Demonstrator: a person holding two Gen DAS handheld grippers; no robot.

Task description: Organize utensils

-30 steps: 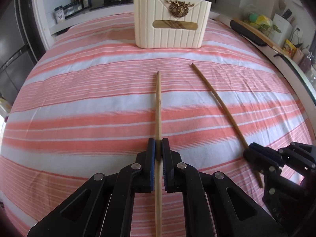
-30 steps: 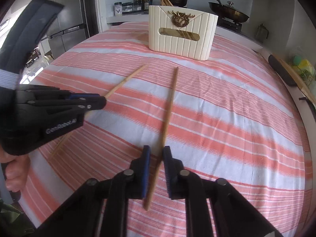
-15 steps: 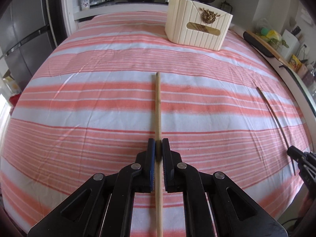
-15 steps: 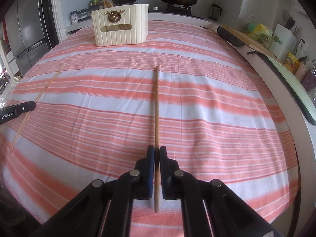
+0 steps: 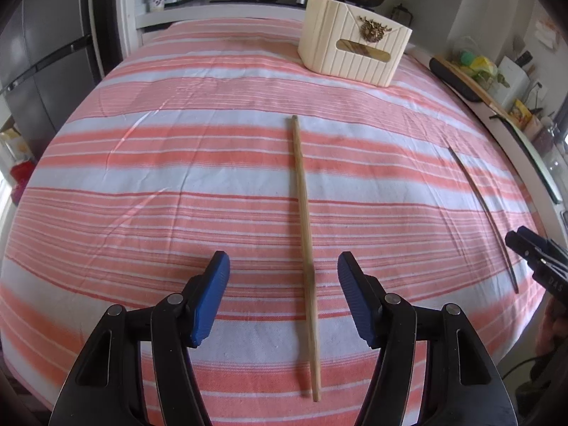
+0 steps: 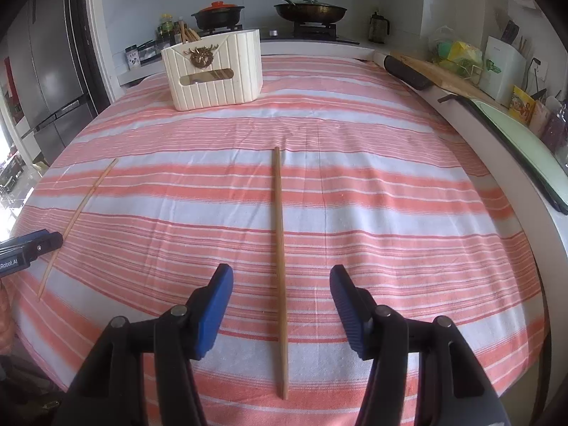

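Two wooden chopsticks lie flat on the striped tablecloth. One chopstick (image 5: pixel 305 234) rests between the blue pads of my left gripper (image 5: pixel 284 255), whose jaws are opening and do not touch it. The other chopstick (image 6: pixel 278 248) lies between the pads of my right gripper (image 6: pixel 281 268), also opening and clear of it. In each view the far chopstick (image 5: pixel 486 213) (image 6: pixel 78 220) and the other gripper's tip (image 5: pixel 525 248) (image 6: pixel 35 246) show at the edge. A cream utensil holder (image 5: pixel 355 53) (image 6: pixel 213 71) with chopsticks inside stands at the far end.
The pink-and-white striped cloth (image 6: pixel 390 213) covers the whole table. Behind it a counter holds a stove with a pot (image 6: pixel 218 14) and a pan (image 6: pixel 309 10). A cutting board and bottles line the right side (image 6: pixel 461 74). A fridge (image 6: pixel 53 71) stands left.
Both grippers went from shut on their chopsticks to open, and each chopstick now lies loose on the cloth. Before that the two grippers drew apart sideways with the chopsticks.
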